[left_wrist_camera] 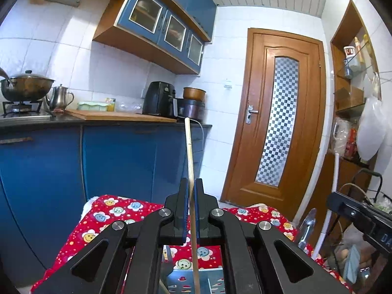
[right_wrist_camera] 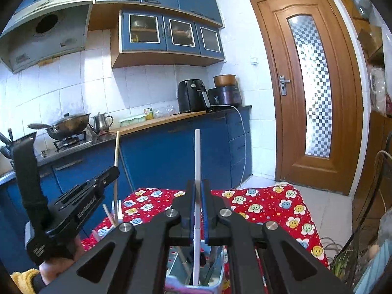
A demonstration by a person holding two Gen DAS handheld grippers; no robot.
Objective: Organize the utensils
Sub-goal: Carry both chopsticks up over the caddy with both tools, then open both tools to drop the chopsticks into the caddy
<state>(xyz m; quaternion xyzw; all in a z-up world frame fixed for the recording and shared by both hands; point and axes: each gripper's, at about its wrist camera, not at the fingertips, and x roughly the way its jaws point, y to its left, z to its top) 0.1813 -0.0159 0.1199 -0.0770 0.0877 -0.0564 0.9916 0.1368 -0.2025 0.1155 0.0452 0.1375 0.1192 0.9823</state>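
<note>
Left gripper [left_wrist_camera: 191,191]: clamped on slim pale wooden chopstick [left_wrist_camera: 189,152], upright. Right gripper [right_wrist_camera: 198,193]: clamped on thin white plastic chopstick [right_wrist_camera: 197,154], above compartmented utensil holder [right_wrist_camera: 213,267] on red smiley-patterned surface [right_wrist_camera: 269,203]. Advice: lower each vertically, release only once tips are inside.

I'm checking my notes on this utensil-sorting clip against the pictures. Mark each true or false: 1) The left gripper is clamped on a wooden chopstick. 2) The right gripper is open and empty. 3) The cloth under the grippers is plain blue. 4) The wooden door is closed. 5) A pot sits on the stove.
1) True: the left gripper is shut on the wooden chopstick.
2) False: the right gripper is shut on a white chopstick.
3) False: the cloth is red with smiling flowers.
4) True: the door is shut.
5) True: a pot sits on the stove.
</note>
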